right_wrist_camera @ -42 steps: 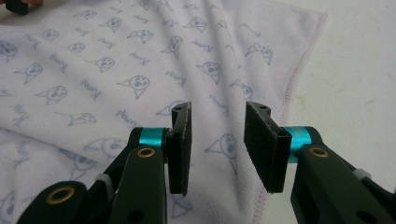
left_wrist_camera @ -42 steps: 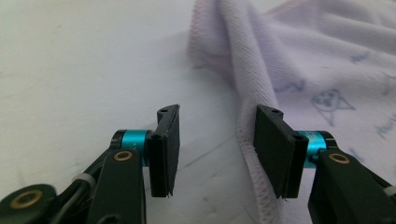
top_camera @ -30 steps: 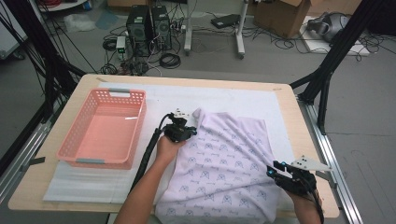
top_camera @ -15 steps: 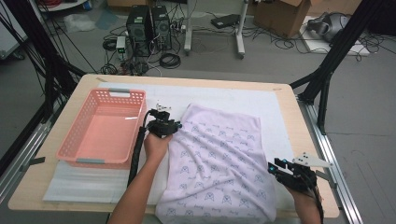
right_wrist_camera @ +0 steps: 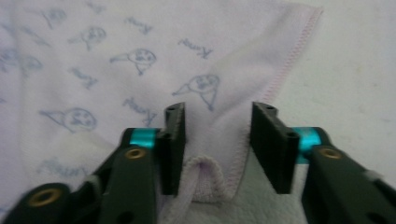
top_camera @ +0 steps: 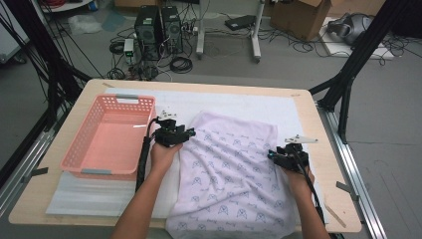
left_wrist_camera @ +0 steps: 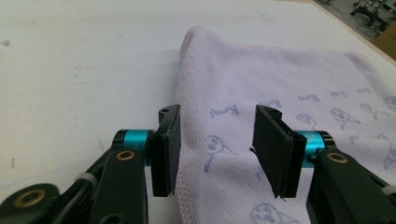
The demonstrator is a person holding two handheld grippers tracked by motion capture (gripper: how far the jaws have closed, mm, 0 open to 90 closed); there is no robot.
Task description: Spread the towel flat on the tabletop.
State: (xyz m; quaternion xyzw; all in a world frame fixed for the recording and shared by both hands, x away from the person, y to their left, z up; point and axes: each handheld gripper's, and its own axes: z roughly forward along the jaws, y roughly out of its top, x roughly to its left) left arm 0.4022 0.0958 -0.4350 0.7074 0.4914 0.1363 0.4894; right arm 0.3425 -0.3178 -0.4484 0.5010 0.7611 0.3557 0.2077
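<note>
— Both sets of jaws are apart right now. The left gripper (top_camera: 186, 133) has its jaws on either side of the left edge of the soft pale purple towel with little blue drawings (top_camera: 231, 177), but they are not pinching it.

— And the other one?

— The right gripper (top_camera: 272, 155) is at the towel's right edge. A small fold of the hem sits between its open jaws. It does not look pinched.

— Where is the towel?

— Lying on the white mat (top_camera: 89, 194) on the wooden table (top_camera: 308, 107), with its near end hanging over the edge. The pink plastic basket (top_camera: 82, 149) is beside it, on the left.

— So what step is this?

— I think they are lining up to grab both edges. Next, both jaws need to close on the cloth.
</note>
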